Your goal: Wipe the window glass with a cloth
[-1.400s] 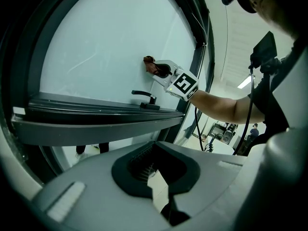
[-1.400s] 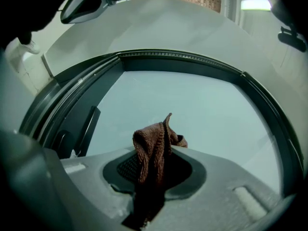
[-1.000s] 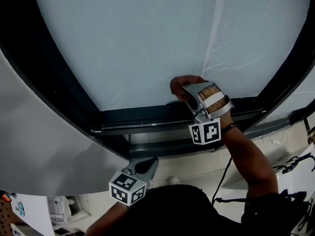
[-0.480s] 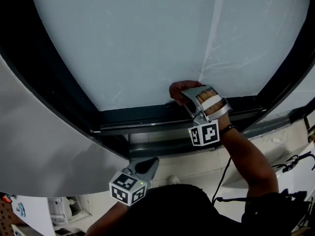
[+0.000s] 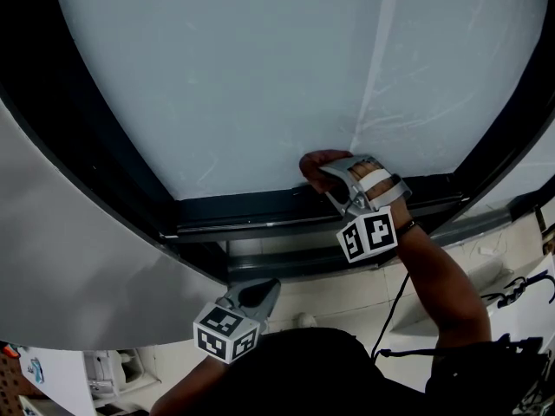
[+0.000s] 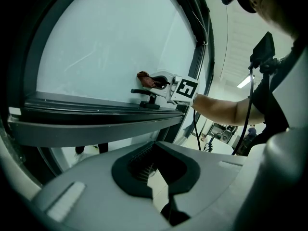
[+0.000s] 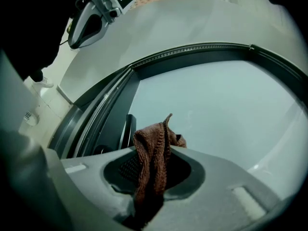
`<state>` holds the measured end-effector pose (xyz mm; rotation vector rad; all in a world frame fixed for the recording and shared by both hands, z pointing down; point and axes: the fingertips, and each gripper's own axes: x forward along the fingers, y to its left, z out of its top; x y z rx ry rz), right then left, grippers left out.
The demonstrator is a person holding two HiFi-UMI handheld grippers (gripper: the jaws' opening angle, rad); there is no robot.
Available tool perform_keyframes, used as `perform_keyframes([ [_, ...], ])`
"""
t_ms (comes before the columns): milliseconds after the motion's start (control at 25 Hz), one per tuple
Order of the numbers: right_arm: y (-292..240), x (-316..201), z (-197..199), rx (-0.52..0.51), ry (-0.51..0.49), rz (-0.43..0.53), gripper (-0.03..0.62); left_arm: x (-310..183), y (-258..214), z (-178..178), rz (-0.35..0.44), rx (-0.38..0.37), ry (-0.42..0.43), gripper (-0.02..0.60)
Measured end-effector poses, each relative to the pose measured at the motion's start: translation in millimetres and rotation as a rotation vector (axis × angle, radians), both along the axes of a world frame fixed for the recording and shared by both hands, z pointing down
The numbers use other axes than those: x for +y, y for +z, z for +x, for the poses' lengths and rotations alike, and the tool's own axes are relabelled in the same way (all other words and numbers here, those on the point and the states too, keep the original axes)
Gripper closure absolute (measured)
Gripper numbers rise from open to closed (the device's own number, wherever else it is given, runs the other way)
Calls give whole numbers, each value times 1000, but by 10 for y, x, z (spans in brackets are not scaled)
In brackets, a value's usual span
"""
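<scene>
The brown cloth (image 7: pixel 153 153) was clamped in the right gripper (image 7: pixel 155 179), low on the window glass (image 5: pixel 260 76) just above the dark frame (image 5: pixel 260 208). The left gripper (image 6: pixel 161 196) was held low, closed on nothing. Pressed harder, bare jaw tips could be scraped across the pane.

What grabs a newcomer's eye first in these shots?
A big pale window glass fills the head view. At its lower edge, just above the dark frame, the right claw is shut on a brown cloth. The left claw hangs empty lower down, below the frame.
</scene>
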<state>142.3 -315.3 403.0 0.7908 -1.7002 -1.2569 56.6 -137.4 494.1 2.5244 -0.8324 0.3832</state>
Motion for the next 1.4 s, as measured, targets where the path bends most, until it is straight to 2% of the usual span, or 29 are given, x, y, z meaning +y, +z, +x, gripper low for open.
perform_keyframes([
  [320,14,10,-4,12,13,-45,528,-106,-26,80,5,-5,-12,565],
  [520,37,22,15,49,24,-71,528,-179,-60,202,13,9,-48,565],
  [600,31,34,9,27,24,-90,525,-202,-69,240,19,16,-71,565],
  [680,-7,114,-22,-73,12,-159,522,-242,-78,240,24,25,-112,565],
  [760,-112,303,-84,-266,-29,-263,519,-294,-92,178,29,35,-176,565],
  [920,-183,812,-154,-671,-174,-503,519,-340,-129,20,42,49,-304,565],
  [1000,-81,996,-155,-868,-227,-661,519,-316,-171,-27,51,55,-346,565],
  [1080,108,1126,-146,-1090,-214,-882,519,-265,-222,-65,60,54,-375,565],
  [1120,219,1211,-166,-1166,-204,-1000,519,-225,-232,-84,61,46,-384,565],
  [1200,431,1469,-257,-1198,-220,-1176,519,-126,-198,-124,51,17,-393,565],
  [1240,518,1616,-298,-1167,-236,-1211,519,-79,-166,-137,42,4,-392,565],
  [1320,656,1860,-318,-1099,-239,-1214,517,8,-122,-129,26,-6,-381,565],
  [1400,733,2002,-289,-1108,-200,-1217,517,102,-145,-81,26,3,-353,565],
])
